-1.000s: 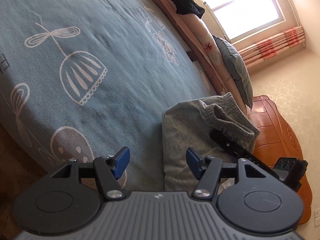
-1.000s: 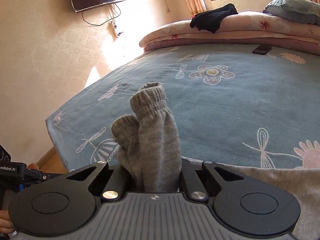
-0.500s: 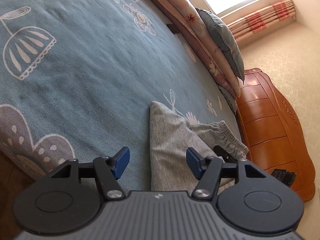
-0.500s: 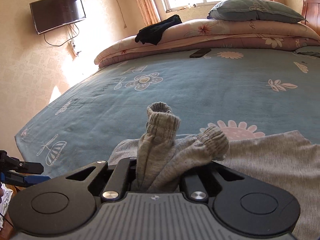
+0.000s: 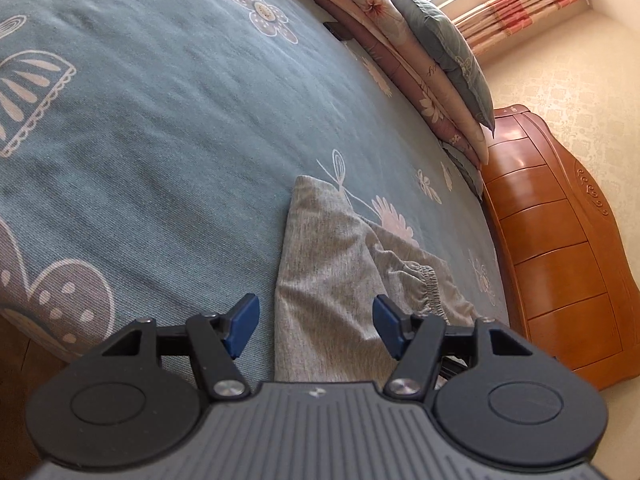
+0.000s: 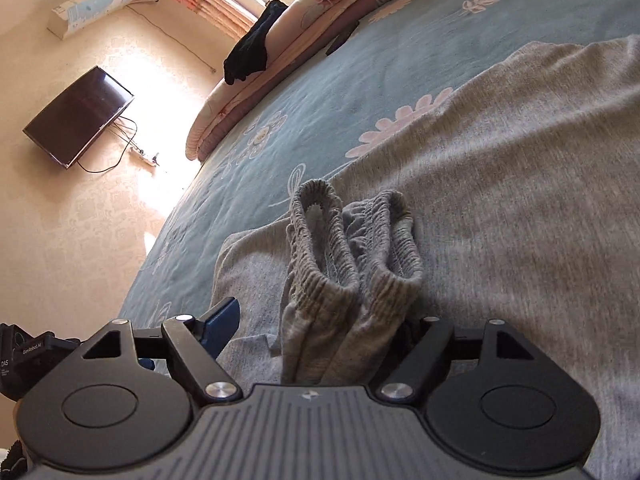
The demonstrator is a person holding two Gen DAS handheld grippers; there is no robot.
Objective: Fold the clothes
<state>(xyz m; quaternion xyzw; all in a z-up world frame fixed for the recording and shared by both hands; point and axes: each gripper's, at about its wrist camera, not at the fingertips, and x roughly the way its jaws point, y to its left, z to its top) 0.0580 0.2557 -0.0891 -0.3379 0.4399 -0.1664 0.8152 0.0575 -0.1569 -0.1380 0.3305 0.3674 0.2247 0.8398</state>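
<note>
Right gripper [image 6: 316, 334]: jaws spread wide, both ribbed cuffs [image 6: 352, 240] of the grey sweatpants [image 6: 520, 200] lying loose between them, laid on the garment's body. I read this as let go, not gripped. Left gripper [image 5: 316, 320] also wide, empty, hovering over the folded edge near the bed's [image 5: 160, 128] foot. Sweatpants lie flat on the blue floral bedspread, legs doubled over toward the waist. Judgement: first lengthwise fold about done; cuffs need squaring, and likely another fold remains.
</note>
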